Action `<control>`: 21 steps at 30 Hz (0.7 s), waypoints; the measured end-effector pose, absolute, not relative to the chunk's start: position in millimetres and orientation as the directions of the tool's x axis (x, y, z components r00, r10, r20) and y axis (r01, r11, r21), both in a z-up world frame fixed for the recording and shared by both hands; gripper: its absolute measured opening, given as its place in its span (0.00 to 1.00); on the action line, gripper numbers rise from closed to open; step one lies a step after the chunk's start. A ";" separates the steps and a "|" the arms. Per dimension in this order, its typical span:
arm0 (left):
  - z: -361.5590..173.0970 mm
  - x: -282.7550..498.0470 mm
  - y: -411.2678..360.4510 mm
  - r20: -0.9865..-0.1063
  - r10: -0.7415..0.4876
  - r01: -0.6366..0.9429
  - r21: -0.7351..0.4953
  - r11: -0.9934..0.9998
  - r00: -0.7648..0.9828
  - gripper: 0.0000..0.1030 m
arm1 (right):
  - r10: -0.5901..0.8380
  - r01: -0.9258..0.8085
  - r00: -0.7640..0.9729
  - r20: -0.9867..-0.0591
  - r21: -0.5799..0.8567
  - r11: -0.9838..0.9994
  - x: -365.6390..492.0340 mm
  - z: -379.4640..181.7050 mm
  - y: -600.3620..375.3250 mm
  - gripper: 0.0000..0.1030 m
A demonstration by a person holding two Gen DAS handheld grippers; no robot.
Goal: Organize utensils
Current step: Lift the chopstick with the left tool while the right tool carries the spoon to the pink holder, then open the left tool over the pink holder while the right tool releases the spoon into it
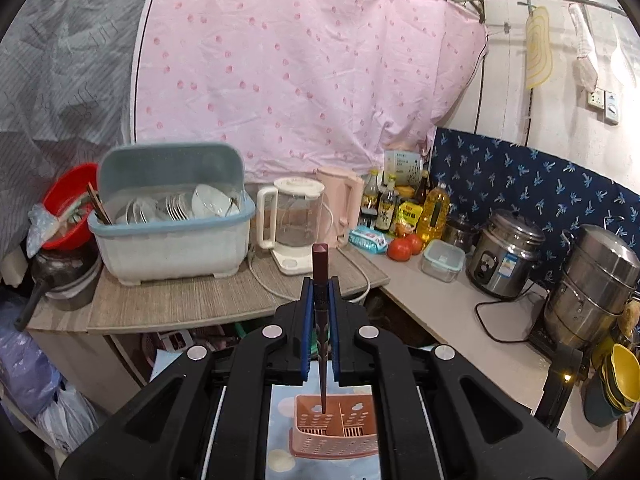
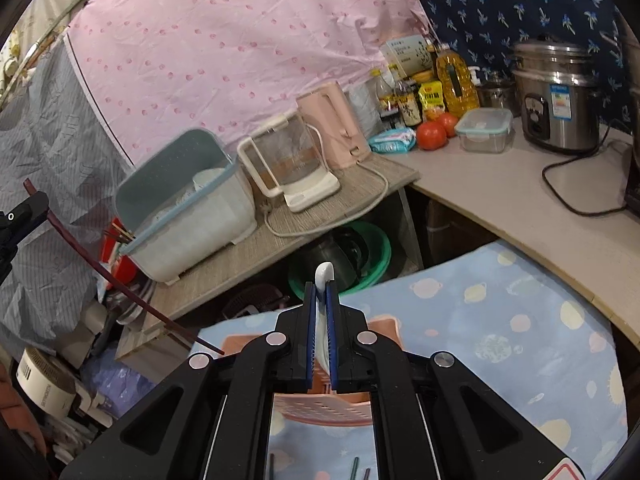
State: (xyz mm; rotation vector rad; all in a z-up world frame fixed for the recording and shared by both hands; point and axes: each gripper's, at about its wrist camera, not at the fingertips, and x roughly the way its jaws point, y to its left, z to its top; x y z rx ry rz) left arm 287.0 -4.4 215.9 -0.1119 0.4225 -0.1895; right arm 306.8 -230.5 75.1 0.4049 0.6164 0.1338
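Work surface: a table under a pale blue planet-print cloth point(image 2: 500, 332), with a pink perforated utensil caddy point(image 1: 334, 426) standing on it. The left gripper point(image 1: 321, 292) is clamped on a dark red chopstick point(image 1: 320, 280) whose tip hangs over the caddy. The right gripper point(image 2: 320, 296) is closed on a white spoon handle point(image 2: 323, 276). Behind: a wood-grain counter point(image 1: 180, 300) with a dish rack point(image 1: 172, 216), a glass kettle point(image 1: 290, 224), and a pink spotted sheet point(image 1: 300, 64) hung as backdrop.

Utensil basket point(image 1: 334, 426) on cloth point(image 2: 500, 320); dish rack point(image 1: 172, 216) left of kettle point(image 1: 290, 224)
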 end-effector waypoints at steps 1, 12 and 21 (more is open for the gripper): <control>209.2 290.3 -5.0 -0.407 -0.203 0.156 -0.145 0.977 0.891 0.07 | 0.237 0.005 0.804 -0.546 0.405 0.914 309.9 68.8 -231.2 0.05; 166.4 292.6 2.0 -0.489 -0.181 0.124 -0.147 0.981 0.853 0.41 | 0.157 0.057 0.815 -0.559 0.346 0.937 284.1 55.2 -235.3 0.24; 128.6 222.1 19.0 -0.563 -0.173 0.113 -0.140 0.984 0.808 0.55 | 0.170 0.058 0.801 -0.573 0.358 0.932 184.3 41.0 -233.0 0.32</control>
